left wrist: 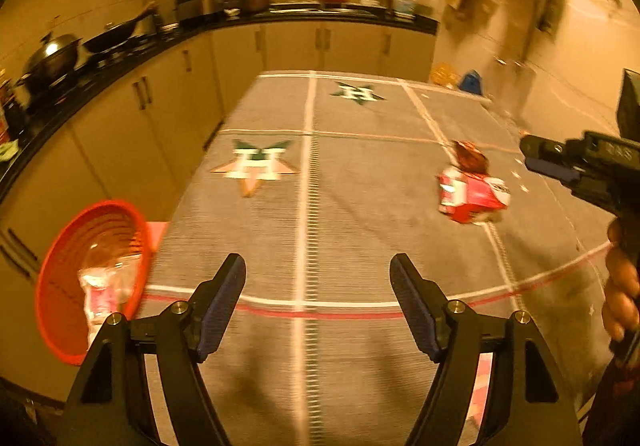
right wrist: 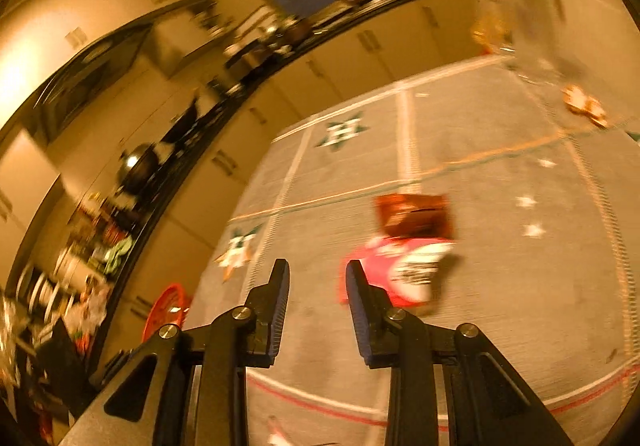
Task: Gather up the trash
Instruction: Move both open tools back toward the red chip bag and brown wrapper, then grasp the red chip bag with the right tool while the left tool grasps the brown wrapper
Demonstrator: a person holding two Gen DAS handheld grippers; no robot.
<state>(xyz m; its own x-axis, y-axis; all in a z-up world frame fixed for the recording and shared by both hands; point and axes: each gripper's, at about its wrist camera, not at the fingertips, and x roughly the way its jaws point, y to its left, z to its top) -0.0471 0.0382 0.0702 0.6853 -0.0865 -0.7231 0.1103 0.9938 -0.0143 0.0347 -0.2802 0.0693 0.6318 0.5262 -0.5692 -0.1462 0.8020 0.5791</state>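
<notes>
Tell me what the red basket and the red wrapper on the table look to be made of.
Red basket: looks like rigid moulded plastic, going by its uniform colour and the ribbed lines inside; the finish is blurred.
Red wrapper: probably thin printed plastic film or coated paper, crumpled with sharp folds and white print patches. Motion blur leaves the exact material open.

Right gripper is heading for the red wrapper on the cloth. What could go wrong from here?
1. The red wrapper touches a brown packet; a grab may drag or knock the packet away.
2. The right gripper has a narrow gap and may push the wrapper rather than straddle it.
3. The red basket sits tilted off the table's edge; a drop could miss.
</notes>
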